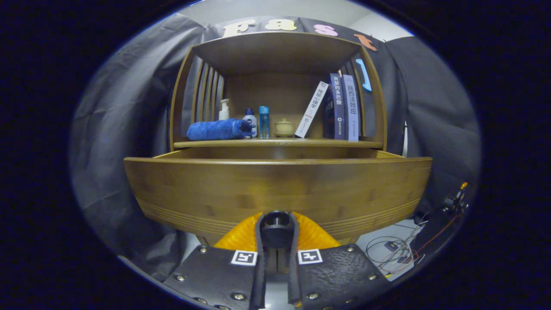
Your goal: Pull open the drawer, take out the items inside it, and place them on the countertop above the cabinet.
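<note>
A dark grey cloth [125,142] hangs in soft folds behind and to both sides of a wooden shelf unit [275,47], forming the booth's wall. Above the cloth a strip of pale wall or ceiling [301,10] shows, evenly lit. Through the slatted left side [208,92] of the unit the cloth can be seen. Low on the right lies a light floor [383,239] with a tangle of thin wires [398,252] and what may be a dark stand [452,206] carrying small electronics; the light is dim and cool
</note>
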`<state>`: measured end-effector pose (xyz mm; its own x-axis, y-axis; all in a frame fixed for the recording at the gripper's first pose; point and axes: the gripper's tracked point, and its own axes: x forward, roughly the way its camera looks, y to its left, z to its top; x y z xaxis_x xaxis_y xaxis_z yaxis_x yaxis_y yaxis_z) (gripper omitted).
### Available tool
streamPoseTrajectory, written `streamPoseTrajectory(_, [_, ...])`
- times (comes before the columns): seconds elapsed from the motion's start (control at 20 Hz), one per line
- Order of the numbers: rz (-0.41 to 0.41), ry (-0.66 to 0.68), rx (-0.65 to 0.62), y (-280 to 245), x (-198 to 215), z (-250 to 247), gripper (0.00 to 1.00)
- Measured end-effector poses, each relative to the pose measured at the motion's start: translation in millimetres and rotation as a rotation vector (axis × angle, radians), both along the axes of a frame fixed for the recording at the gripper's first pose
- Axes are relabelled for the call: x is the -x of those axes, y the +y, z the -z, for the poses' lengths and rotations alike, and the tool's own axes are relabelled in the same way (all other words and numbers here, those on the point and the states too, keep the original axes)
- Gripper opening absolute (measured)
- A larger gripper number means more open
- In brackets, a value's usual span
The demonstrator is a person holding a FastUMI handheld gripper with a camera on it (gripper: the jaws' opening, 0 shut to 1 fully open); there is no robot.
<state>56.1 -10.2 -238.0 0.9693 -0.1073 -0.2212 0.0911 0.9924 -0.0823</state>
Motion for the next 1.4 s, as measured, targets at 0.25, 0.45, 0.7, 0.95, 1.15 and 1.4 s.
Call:
streamPoseTrajectory(0.25, [0.007,0.001,-0.015,4,12,1,0.20])
streamPoseTrajectory(0.45, [0.001,0.022,-0.037,11,30,2,0.21])
streamPoseTrajectory(0.7, [0.036,0.028,-0.067,4,48,0,0.30])
streamPoseTrajectory(0.95, [0.070,-0.016,-0.063,-7,63,-41,0.78])
streamPoseTrajectory(1.15, [0.081,-0.034,-0.014,-14,57,-78,0.89])
streamPoseTrajectory(1.4, [0.093,-0.060,0.058,-16,39,-120,1.00])
